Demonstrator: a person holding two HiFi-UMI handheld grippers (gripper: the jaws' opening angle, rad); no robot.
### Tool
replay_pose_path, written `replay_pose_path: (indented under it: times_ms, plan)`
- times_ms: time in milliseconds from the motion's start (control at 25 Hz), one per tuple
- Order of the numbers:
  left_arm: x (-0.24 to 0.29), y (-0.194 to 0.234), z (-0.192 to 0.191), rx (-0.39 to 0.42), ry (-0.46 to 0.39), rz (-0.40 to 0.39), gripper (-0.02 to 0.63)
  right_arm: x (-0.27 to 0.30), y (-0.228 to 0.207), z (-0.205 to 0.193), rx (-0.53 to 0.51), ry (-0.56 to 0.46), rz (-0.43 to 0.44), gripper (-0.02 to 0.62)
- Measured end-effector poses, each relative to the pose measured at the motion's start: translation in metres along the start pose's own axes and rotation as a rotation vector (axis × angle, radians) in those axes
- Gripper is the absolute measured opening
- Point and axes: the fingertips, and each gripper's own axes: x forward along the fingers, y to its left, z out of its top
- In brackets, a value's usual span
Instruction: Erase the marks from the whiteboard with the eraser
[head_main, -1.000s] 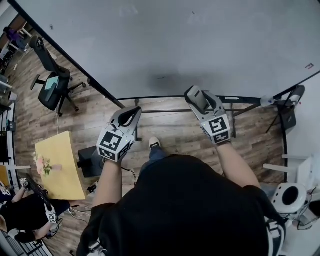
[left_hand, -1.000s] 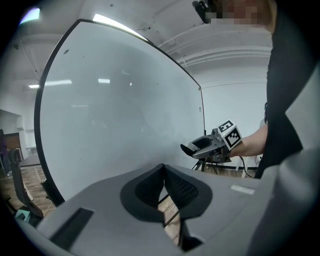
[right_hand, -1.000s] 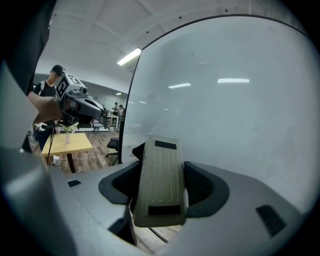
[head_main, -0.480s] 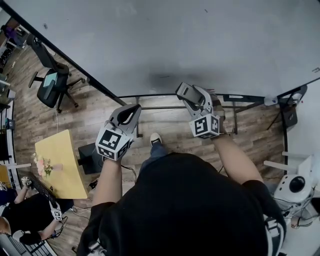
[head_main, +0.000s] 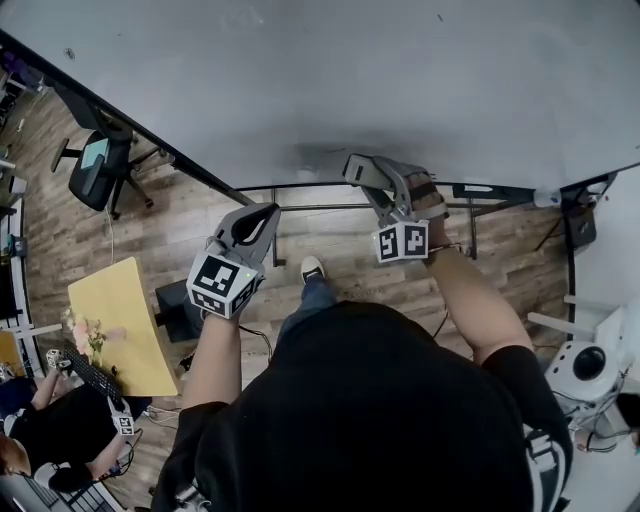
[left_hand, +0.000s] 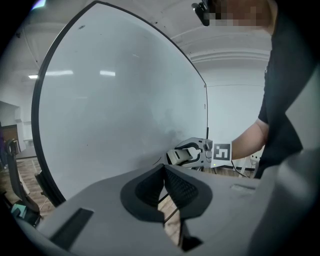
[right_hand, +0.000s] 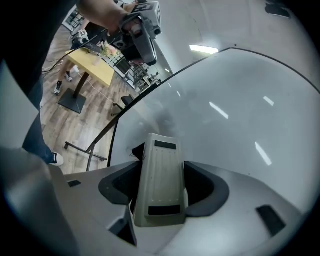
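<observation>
The whiteboard (head_main: 350, 70) fills the upper part of the head view, its dark lower edge running across the middle of the frame. A faint grey smudge (head_main: 318, 154) sits low on the board, just left of centre.

The right hand-held gripper (head_main: 368, 178) pinches the beige eraser (right_hand: 159, 180) between its jaws, lengthwise, with the far end pointing at the board just right of the smudge. Whether the eraser touches the surface cannot be told.

The left hand-held gripper (head_main: 264, 216) hangs lower left of it, off the board and over the wooden floor (head_main: 150, 230). Its jaws are pressed together at the tips with nothing between them.

An office chair (head_main: 92, 168) stands at the left edge.
</observation>
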Motion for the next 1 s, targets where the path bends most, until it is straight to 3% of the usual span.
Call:
replay_pose_path:
  times_ms: [480, 1000]
  plan:
    - [0.015, 0.019, -0.009, -0.016, 0.011, -0.027, 0.011, 0.034, 0.012, -0.009, -0.126, -0.012, 0.008, 0.261]
    - [0.021, 0.013, -0.013, -0.040, 0.012, -0.026, 0.011, 0.038, 0.013, -0.011, -0.160, -0.014, 0.017, 0.259]
